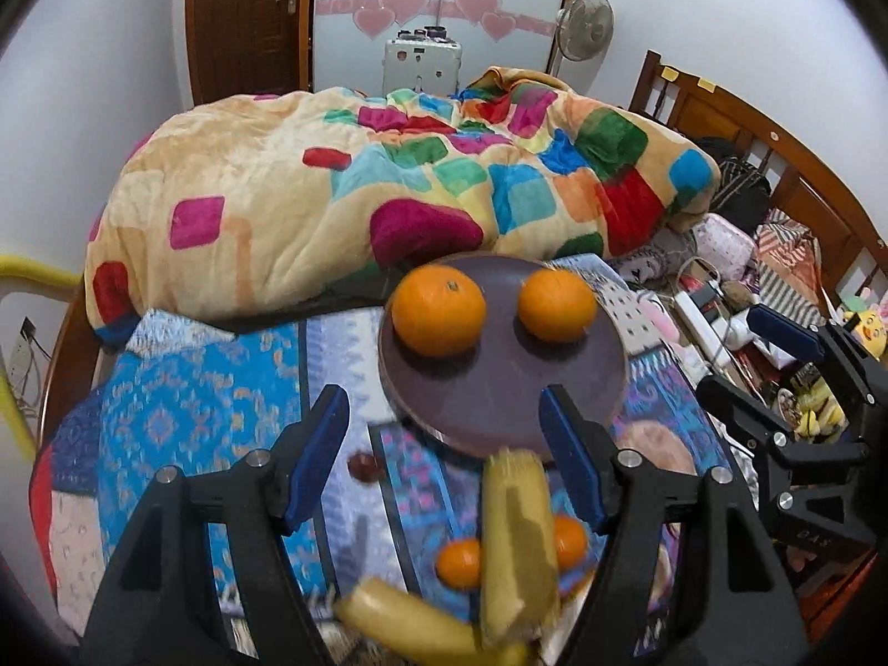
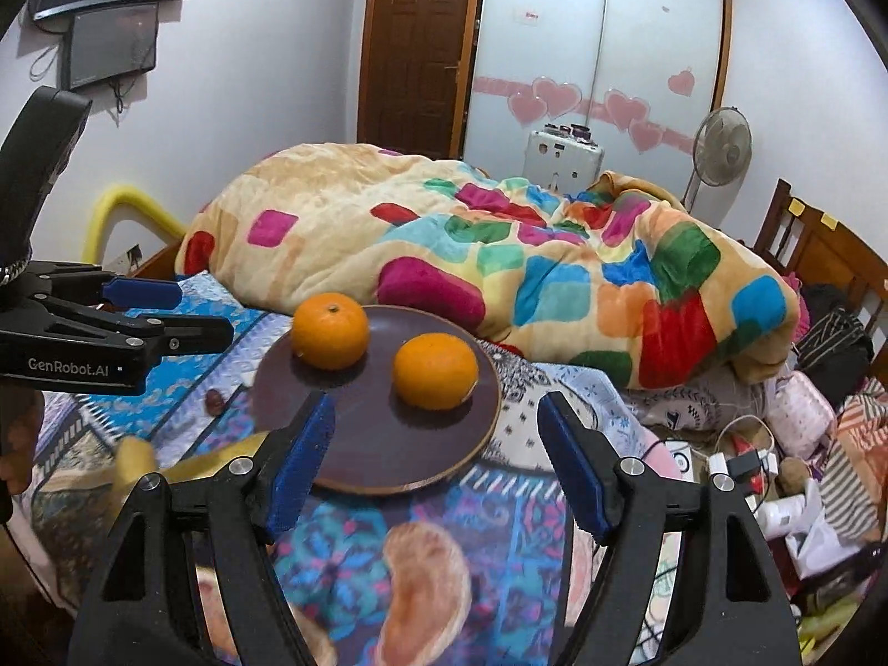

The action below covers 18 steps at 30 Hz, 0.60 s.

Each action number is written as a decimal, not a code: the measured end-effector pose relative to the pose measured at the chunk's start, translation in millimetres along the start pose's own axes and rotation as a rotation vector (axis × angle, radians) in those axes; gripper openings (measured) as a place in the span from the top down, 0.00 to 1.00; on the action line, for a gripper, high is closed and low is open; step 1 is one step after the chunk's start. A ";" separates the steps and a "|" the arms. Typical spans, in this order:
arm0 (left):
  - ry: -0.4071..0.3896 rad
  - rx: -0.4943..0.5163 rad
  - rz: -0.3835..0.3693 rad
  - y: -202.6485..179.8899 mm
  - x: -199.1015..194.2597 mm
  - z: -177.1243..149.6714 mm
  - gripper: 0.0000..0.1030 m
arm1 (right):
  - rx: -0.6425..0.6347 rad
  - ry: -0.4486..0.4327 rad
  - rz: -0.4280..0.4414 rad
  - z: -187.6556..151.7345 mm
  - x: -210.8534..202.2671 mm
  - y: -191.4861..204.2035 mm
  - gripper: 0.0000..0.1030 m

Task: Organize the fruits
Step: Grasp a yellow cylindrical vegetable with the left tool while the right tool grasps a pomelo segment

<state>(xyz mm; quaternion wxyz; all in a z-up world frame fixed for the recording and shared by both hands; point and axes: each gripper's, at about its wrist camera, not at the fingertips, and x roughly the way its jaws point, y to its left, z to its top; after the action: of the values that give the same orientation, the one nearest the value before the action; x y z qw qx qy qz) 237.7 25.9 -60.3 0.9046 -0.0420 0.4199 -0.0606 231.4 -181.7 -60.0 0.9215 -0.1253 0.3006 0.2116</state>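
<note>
A dark brown round plate (image 1: 499,394) (image 2: 361,444) lies on the patterned bed cover and holds two oranges (image 1: 438,311) (image 1: 556,305), which also show in the right wrist view (image 2: 330,330) (image 2: 435,371). My left gripper (image 1: 444,405) is open and empty, just before the plate's near rim. Below it lie yellow bananas (image 1: 516,544) and two small oranges (image 1: 459,561) (image 1: 569,541). My right gripper (image 2: 435,416) is open and empty over the plate's near edge. A banana (image 2: 133,463) lies left of it. A small dark red fruit (image 1: 363,466) (image 2: 213,399) lies left of the plate.
A colourful heaped blanket (image 1: 388,183) (image 2: 499,255) lies behind the plate. Clutter of cables, chargers and bags (image 2: 777,444) fills the right side by the wooden headboard (image 1: 777,144). The other gripper shows at each view's edge (image 1: 788,344) (image 2: 144,305). A fan (image 2: 721,147) stands at the back.
</note>
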 end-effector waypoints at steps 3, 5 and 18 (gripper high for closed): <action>0.013 0.011 -0.004 -6.1 -5.0 -15.0 0.31 | 0.004 -0.002 0.003 -8.9 -8.9 3.4 0.29; 0.028 0.022 -0.008 -10.2 -3.6 -24.2 0.31 | 0.004 0.002 0.000 -15.0 -12.0 4.2 0.29; 0.142 -0.006 -0.061 -21.8 36.0 -53.4 0.32 | 0.045 0.092 -0.020 -67.0 2.2 -19.2 0.29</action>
<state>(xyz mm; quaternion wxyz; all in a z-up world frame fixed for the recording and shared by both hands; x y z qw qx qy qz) 218.3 -2.3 -119.1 0.8702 -0.0529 0.4815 -0.0898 208.4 -221.9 -112.1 0.9113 -0.1173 0.3462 0.1895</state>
